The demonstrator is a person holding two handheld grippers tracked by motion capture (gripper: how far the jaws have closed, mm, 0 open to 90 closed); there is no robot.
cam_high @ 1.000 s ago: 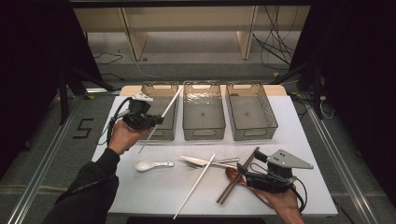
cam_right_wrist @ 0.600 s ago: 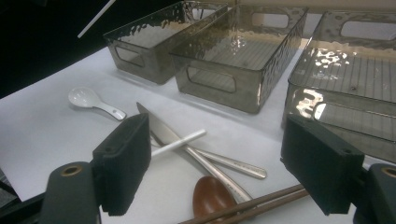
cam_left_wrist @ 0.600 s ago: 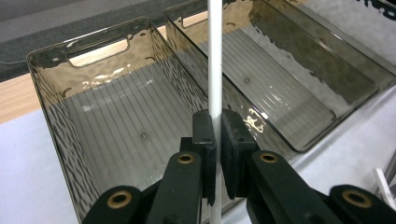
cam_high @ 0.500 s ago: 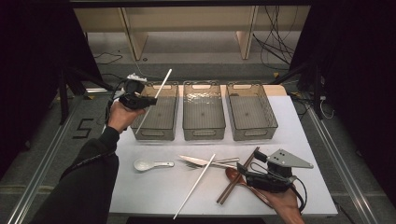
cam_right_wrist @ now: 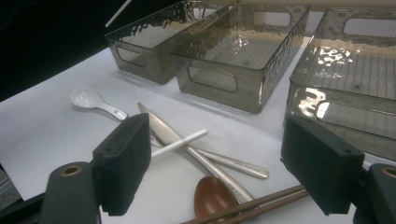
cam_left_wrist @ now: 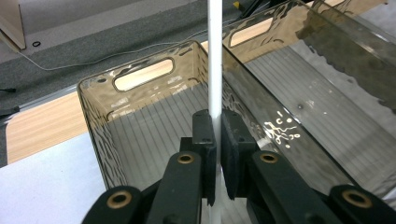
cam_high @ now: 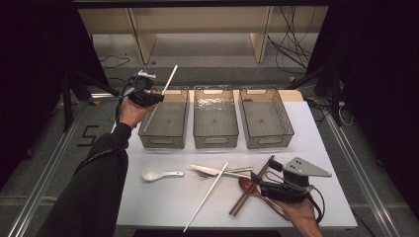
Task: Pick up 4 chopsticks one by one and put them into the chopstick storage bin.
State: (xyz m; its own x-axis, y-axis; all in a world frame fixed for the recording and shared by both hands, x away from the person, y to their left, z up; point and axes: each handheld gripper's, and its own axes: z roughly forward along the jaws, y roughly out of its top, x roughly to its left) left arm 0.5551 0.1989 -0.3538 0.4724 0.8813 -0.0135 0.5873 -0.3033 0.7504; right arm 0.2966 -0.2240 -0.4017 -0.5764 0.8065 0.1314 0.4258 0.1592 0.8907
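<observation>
Left tongs (cam_high: 157,97) lifted farther, clamping white chopstick (cam_high: 170,78)

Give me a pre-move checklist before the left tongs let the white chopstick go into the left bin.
1. Left tongs clamped on the white chopstick: ok.
2. Chopstick above the left bin: ok, though its top end leans out past the far rim.
3. Left bin bare inside: ok, nothing on its ribbed floor.
4. Chopstick low enough to drop flat: not ok, it stands steeply.
5. Right tongs out of the way: ok, open near the wooden spoon at the table's front.
6. Second white chopstick within reach: ok, lying on the table.
</observation>
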